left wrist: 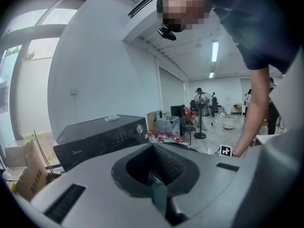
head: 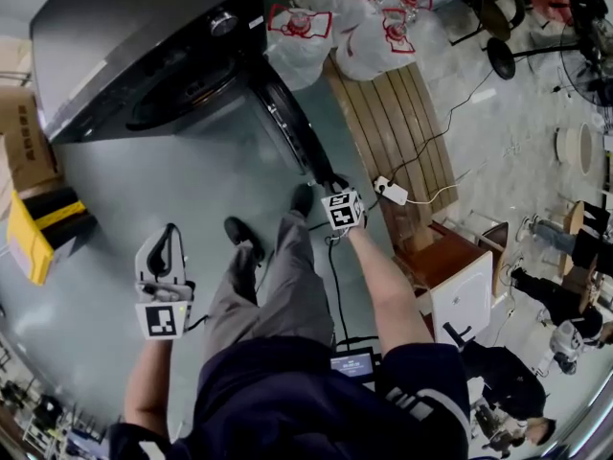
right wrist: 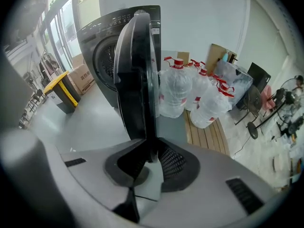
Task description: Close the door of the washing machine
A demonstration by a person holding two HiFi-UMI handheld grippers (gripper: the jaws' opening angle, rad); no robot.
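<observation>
- The floor [head: 192, 190] was smooth, matte grey-green, and lay open between the machine and the person's legs. Its right side was crowded.
- The washing machine [head: 124, 56], a boxy dark-grey front-loader with a flat glossy top and a round drum mouth, stood at the floor's far left edge, against a pale wall.
- Its door [right wrist: 135, 70], a thick round black disc with a glassy centre, stood swung wide out from the drum mouth. It was edge-on to the person, with clear floor on its drum side.
- A slatted wooden pallet [head: 402, 123] lay on the floor just beyond the door, on its right.
- Clear plastic water jugs [head: 364, 27] with red caps crowded the pallet's far end, near the door's outer face.
- A cardboard box [head: 19, 132] and a yellow-lidded bin [head: 34, 233] sat along the floor's left edge.
- The right tool [right wrist: 148, 148], grey plastic with ribbed dark pads, was clamped on the door's free rim, which ran down between its jaws.
- The left tool [left wrist: 153, 148] hung well apart from the door over bare floor, with its jaws together and nothing between them.
</observation>
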